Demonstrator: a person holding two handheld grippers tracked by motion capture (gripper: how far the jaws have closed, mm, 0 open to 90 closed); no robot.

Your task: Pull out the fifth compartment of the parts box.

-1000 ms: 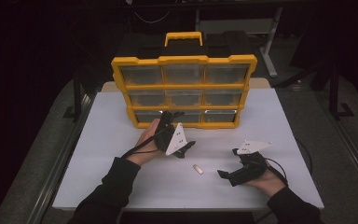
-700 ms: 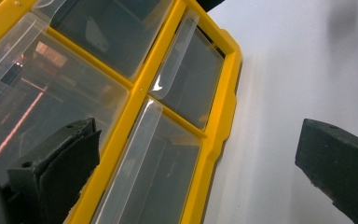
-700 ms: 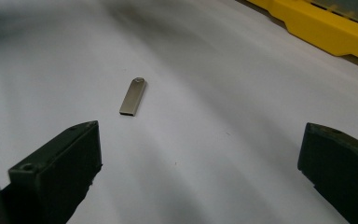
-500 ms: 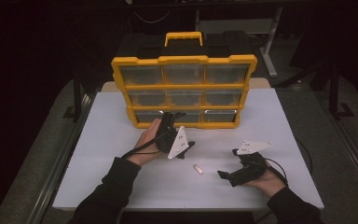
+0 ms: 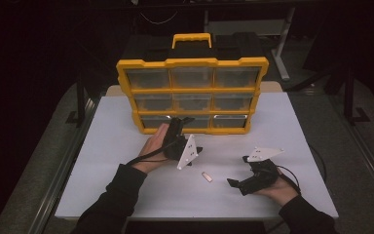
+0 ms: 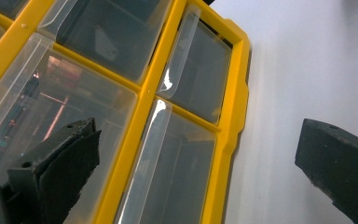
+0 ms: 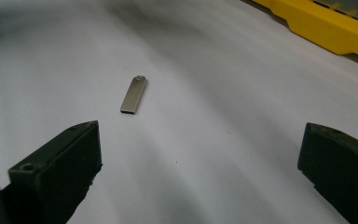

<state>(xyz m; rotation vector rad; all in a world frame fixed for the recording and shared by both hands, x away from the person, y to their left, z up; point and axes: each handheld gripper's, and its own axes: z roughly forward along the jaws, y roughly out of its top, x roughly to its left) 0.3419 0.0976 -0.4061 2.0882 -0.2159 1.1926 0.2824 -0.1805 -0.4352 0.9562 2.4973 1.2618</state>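
1. On the white tabletop (image 5: 126, 170), a small metal USB stick (image 5: 206, 177) lies flat between the two hands, well clear of the yellow drawer organizer (image 5: 192, 95) that stands upright behind it. In the right gripper view the stick (image 7: 134, 94) lies ahead of the jaws and off toward the left one.

2. The right gripper (image 5: 238, 184) rests low near the stick with its jaws spread wide and nothing between them. The stick is thin and lies flush on the surface, so a closing jaw could skate over it or push it away instead of catching its edges. Approaching off-centre, as it sits now, would probably nudge it sideways.

3. The left gripper (image 5: 181, 123) is up against the bottom row of the organizer, jaws wide apart and holding nothing. In the left gripper view one jaw sits over a clear drawer front (image 6: 60, 112) and the other is out over bare tabletop. Closing from here may miss the drawer's lip (image 6: 144, 158) and grab the yellow frame instead.

4. A hard pull on a bottom drawer could drag or tip the whole organizer forward, since nothing braces it.
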